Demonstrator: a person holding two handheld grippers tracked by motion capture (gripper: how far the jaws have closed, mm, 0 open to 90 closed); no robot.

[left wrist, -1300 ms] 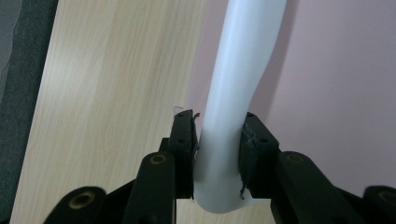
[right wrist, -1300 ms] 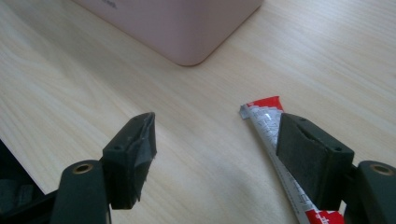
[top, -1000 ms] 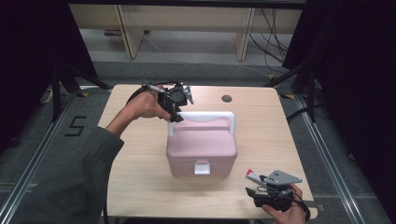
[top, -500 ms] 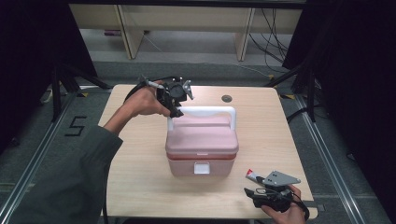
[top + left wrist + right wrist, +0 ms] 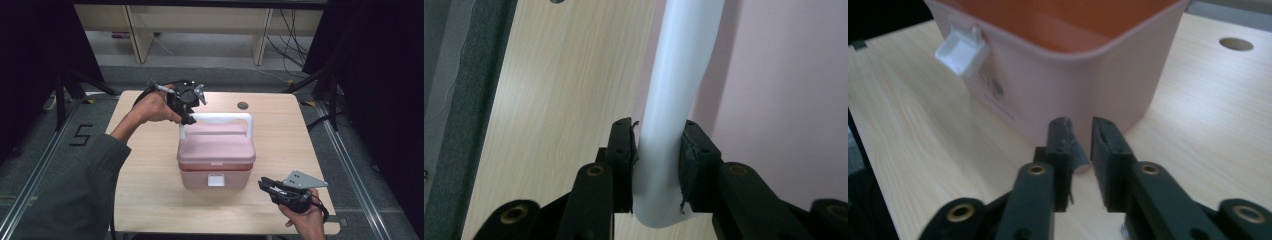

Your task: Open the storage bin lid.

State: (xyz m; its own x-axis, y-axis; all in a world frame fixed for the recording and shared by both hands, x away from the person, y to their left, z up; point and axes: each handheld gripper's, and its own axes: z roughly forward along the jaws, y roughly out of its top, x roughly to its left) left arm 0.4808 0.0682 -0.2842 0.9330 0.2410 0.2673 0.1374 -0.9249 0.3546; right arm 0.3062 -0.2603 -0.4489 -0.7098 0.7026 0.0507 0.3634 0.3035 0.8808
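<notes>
The pink box stood at the middle of the table, its white latch on the front wall facing the person and its white handle raised over the back of the lid, the bar running across the table from left to right. The left tool was clamped on that handle at its left end, just where the bar bends down into the leg; in the left gripper view both pads pressed flat on the white bar, which ran straight away from the jaws. The right tool hung low at the front right corner of the box, near it but apart, and held nothing — its jaws had just been closing, and in the right gripper view they stood close together on a thin gap with only the table behind it. From that tool the pink wall lay straight ahead and the latch up and to the left, so the right hand was much the nearer of the two to the latch. A reach for it would probably have to go along the front wall toward the middle, and the narrow jaws might first have to widen
</notes>
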